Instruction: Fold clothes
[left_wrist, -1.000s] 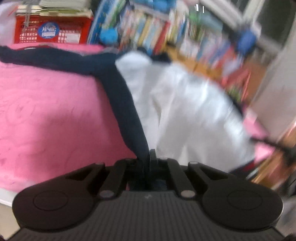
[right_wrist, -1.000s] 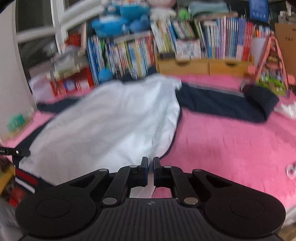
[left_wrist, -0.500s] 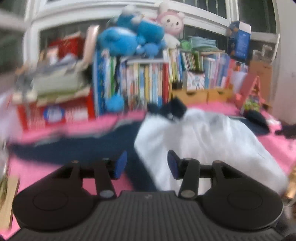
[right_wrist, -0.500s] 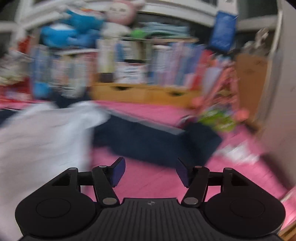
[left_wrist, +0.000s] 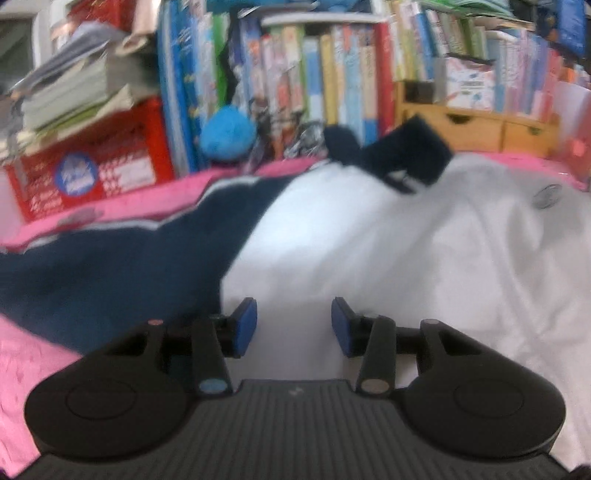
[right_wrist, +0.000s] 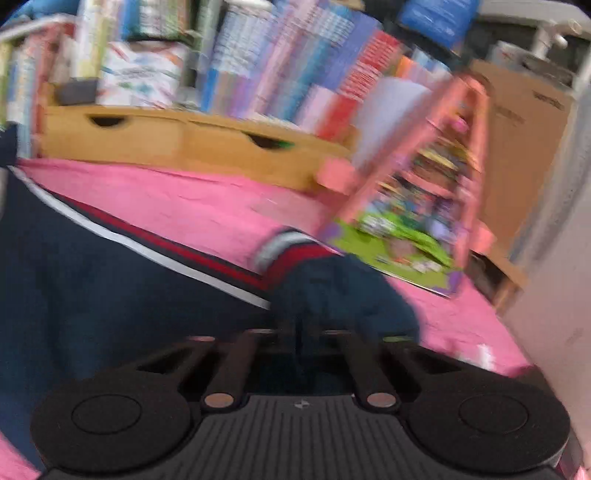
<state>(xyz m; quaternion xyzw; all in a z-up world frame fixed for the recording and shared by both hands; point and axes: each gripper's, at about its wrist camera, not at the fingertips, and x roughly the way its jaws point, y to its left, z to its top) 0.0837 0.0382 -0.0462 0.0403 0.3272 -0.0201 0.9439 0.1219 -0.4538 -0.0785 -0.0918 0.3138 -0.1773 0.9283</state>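
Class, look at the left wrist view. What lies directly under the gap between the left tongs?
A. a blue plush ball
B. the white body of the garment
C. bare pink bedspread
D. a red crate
B: the left tongs stand apart over the garment's white body, with nothing gripped; the navy sleeve lies to their left.

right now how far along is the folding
Barely begun: the jacket lies spread on the pink cover, no fold visible. The right claw is shut on the navy sleeve; the left claw, jaws closing, grips nothing. Sleeves and body remain.
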